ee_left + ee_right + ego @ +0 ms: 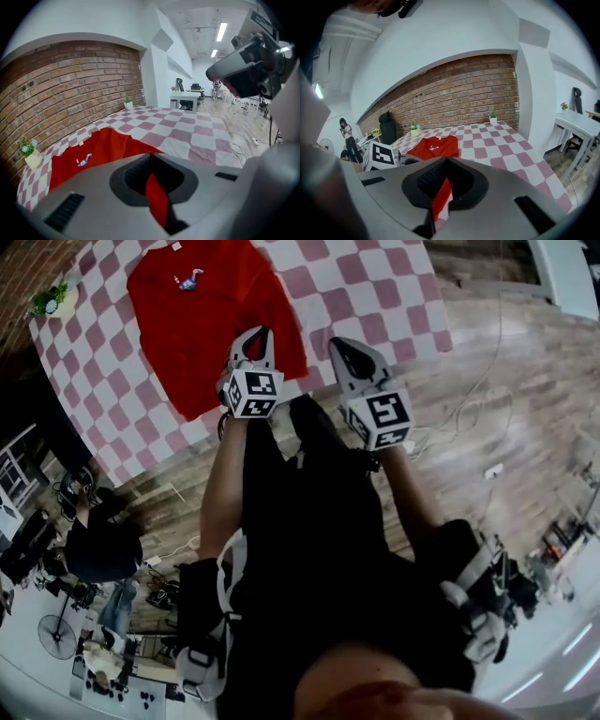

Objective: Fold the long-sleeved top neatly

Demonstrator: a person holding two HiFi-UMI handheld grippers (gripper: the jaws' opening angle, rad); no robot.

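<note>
Left claw (150,158) is clamped on a red fold of the top (202,324), near its hem. Just beside it, right claw (340,343) is pressed together above the checked surface (375,296). A red sliver shows in its slit, but whether cloth is pinched I cannot tell. The top lies spread on the surface, collar at the far side. A plant (52,301) stands at the far corner
</note>
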